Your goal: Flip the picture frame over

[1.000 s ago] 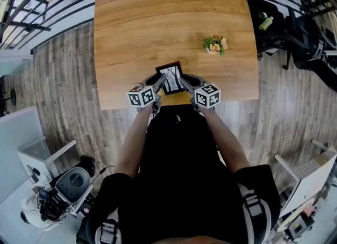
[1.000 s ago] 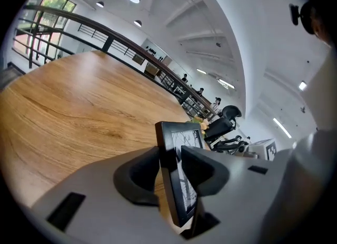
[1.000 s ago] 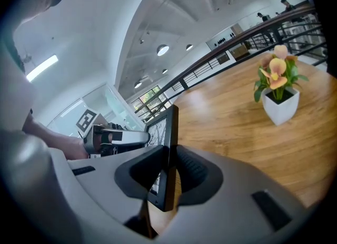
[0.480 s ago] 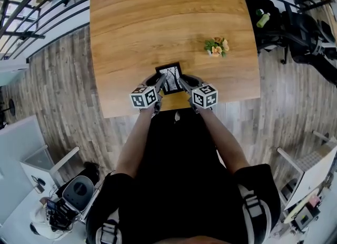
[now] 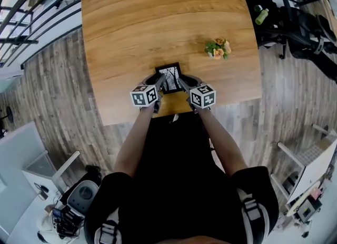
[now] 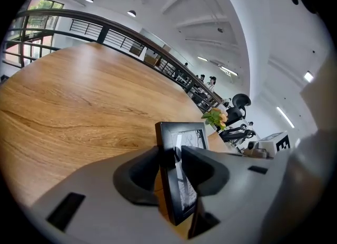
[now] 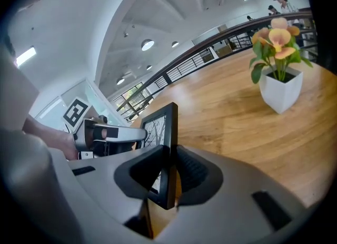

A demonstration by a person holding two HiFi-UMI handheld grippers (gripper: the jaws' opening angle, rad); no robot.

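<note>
- Your head view looks steeply down on the table from high up.
- Your left gripper view sits close behind the frame, facing across the table.
- Your right gripper view does likewise; both share frame and plant.

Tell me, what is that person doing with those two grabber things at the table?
A person holds a gripper in each hand at a wooden table. The left gripper pinches the left side of a small black picture frame, and the right gripper pinches its right side. The picture faces up, so the frame is not flipped yet. A little flower pot stands off to the right.
</note>
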